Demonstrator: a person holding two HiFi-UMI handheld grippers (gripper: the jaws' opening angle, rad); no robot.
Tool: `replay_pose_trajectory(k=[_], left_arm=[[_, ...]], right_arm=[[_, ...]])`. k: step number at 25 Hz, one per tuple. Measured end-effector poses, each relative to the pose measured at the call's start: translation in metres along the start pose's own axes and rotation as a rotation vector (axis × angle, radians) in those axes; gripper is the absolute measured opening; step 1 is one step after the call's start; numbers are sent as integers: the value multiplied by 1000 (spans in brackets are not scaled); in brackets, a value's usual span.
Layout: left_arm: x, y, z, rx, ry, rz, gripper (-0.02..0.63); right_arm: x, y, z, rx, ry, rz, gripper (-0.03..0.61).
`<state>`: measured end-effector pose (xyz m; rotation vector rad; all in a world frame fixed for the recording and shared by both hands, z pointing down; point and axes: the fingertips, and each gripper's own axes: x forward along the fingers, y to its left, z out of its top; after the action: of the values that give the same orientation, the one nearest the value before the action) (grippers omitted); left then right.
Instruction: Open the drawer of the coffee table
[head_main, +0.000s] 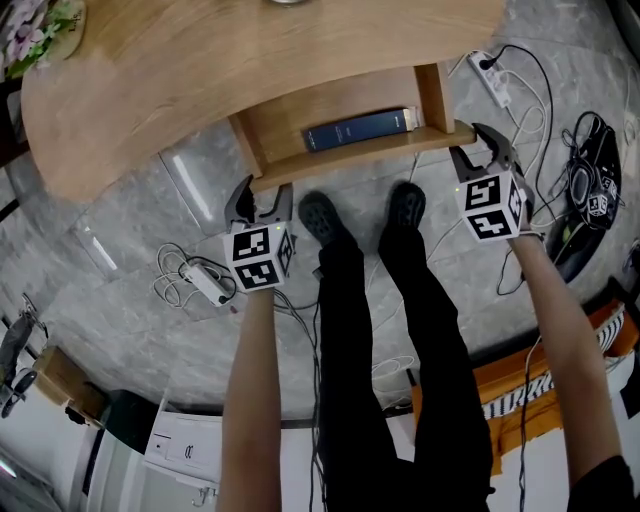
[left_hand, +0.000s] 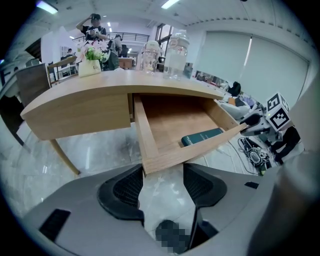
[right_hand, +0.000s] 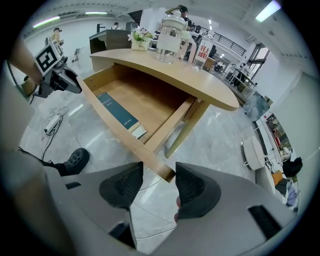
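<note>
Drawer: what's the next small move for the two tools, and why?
Probably draw both tools back, clear of the drawer. It already stands well out from under the table top, with the book inside in full view. The left tool and right tool sit at its front corners, jaws apart, pads pressing nothing.

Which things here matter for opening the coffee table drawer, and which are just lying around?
For the job: coffee table, drawer (already pulled out), left gripper and right gripper, both open at its front corners.
Lying about: book in the drawer, power strip on the floor, flowers and glass jar on the tabletop.
</note>
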<state>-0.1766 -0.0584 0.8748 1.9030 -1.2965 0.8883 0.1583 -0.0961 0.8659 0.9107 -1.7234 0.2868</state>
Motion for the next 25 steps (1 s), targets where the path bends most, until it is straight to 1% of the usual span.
replay_pose_trajectory(k=[3,5,7,10,12,14,17,21,25], left_arm=[[-2,0,-8,-16,32,16,279],[-9,-1,-17,-19,69,30,285],[-20,-3,-22,-24,89,39,285],[-47,-9,-20,-36,93,48,284],[-72,-15,-12,-48,83,59,280],[-100,-25,4,-70,51,67,270],[-146,-46,40,-96,-34,66,265],[-216,-84,85,-108,-124,64,255],[-290,-118,134,-112,-224,76,237]], right_arm=[[-7,-2,-1,18,-1,-23,186],[-16,-4,-4,59,3,-24,186],[-28,-8,-7,95,10,-20,185],[-52,-9,-7,113,7,-4,183],[-74,-8,-2,116,-9,15,175],[-101,-8,6,131,-31,34,159],[-143,-11,27,176,-85,56,152],[-209,-16,58,257,-170,88,137],[-279,-19,89,299,-248,136,117]])
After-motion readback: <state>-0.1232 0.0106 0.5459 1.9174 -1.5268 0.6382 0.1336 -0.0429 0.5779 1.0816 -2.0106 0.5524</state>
